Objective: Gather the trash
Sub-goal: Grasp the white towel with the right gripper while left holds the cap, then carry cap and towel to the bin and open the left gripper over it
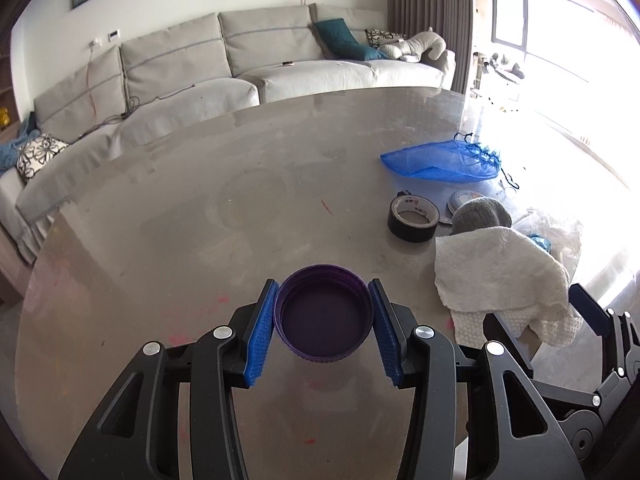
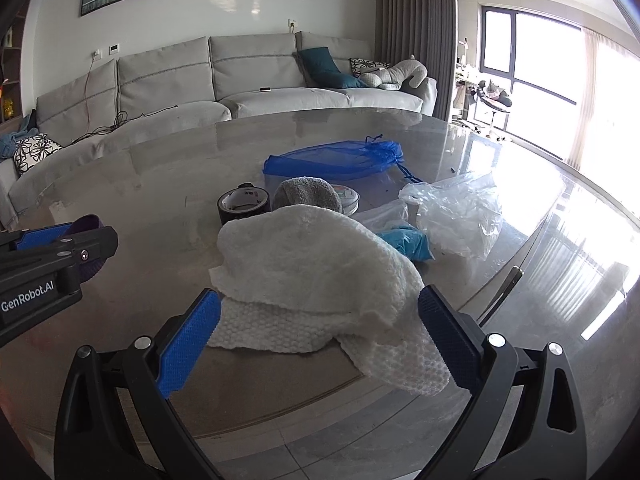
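Observation:
My left gripper [image 1: 324,318] is shut on a purple plastic lid [image 1: 323,320], open side up, held just above the grey table [image 1: 200,220]. The lid and left gripper also show in the right wrist view [image 2: 86,226] at the far left. My right gripper [image 2: 320,336] is open, its blue pads either side of the near edge of a crumpled white paper towel [image 2: 312,272]. The towel also shows in the left wrist view [image 1: 496,272], with the right gripper [image 1: 560,320] around it. A crumpled clear plastic bag [image 2: 460,208] lies behind the towel to the right.
A black tape roll [image 2: 242,202], a grey knitted hat [image 2: 308,194], a small round tin [image 2: 348,196], a blue mesh bag [image 2: 332,160] and a blue crumpled item [image 2: 408,242] lie behind the towel. A grey sofa [image 2: 240,76] stands beyond the table.

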`<action>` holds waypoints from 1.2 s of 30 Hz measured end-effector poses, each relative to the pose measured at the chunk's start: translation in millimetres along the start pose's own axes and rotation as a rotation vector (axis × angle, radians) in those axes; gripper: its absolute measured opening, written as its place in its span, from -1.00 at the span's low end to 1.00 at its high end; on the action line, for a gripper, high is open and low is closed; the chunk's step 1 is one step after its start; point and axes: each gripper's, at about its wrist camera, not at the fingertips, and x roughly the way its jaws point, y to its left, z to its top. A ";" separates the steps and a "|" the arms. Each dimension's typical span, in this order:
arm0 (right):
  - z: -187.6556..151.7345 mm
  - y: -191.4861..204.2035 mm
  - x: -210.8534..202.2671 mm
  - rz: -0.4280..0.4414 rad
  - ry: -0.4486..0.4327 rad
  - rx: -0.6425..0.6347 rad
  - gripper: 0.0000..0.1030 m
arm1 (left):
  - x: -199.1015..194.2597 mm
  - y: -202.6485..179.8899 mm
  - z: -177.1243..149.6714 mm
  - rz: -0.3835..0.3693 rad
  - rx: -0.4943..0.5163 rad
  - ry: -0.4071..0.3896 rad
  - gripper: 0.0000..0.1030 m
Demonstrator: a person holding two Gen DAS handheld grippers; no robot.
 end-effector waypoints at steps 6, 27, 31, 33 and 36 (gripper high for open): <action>-9.2 5.2 12.9 0.056 0.021 -0.025 0.06 | 0.1 -3.9 -5.5 -0.019 0.006 0.010 -0.12; 10.4 -5.0 -89.0 0.069 -0.099 -0.004 -0.77 | -39.7 -11.4 -8.4 -0.127 0.013 -0.114 -0.11; 2.3 -15.9 -111.0 0.024 -0.107 0.018 -0.77 | -51.0 -25.2 -13.5 -0.174 0.060 -0.145 -0.11; -4.5 -23.0 -124.7 -0.001 -0.112 0.028 -0.77 | -57.5 -33.1 -18.3 -0.211 0.086 -0.156 -0.11; -16.0 -34.2 -143.9 -0.053 -0.112 0.038 -0.77 | -66.8 -49.4 -28.2 -0.274 0.142 -0.162 -0.11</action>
